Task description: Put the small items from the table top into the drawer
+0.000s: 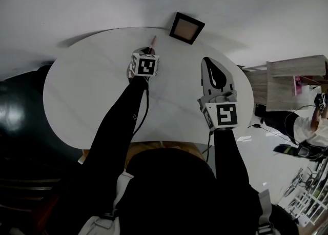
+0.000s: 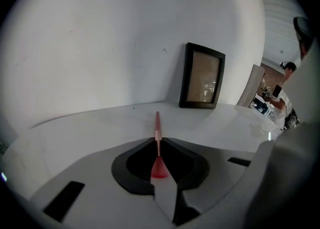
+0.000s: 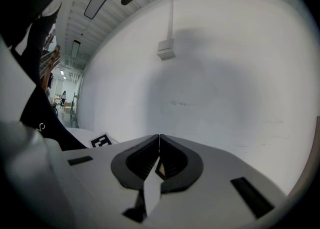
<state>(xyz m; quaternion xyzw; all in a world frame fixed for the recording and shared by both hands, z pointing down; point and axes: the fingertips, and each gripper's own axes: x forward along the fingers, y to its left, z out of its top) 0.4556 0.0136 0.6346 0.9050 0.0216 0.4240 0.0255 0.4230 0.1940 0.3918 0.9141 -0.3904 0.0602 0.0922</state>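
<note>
Left gripper [image 2: 158,142] fingers are pinched narrow on a thin red pen [image 2: 157,124]. The pads clamp the pen's back part, and the front part sticks straight out ahead of the tips. Pen points toward the far side of the white round table [image 1: 92,90]. Can't tell whether its tip touches the top. Just beyond the pen, a dark picture frame [image 2: 202,83] stands on the table edge, leaning on the white wall [image 2: 100,48].

Right gripper [image 3: 159,137] fingers are closed together with nothing between them. It is aimed at the wall, off the table surface. In head view it hovers over the right part of the table, well apart from the left one, level with it or a bit nearer the person. Marker cube [image 1: 145,65] of the left gripper sits above the table's far middle.

Black sleeves [image 1: 119,126] run back from both grippers to the body at the bottom of the frame. Another person [image 1: 318,126] is at far right, off the table. Drawer not in view.
</note>
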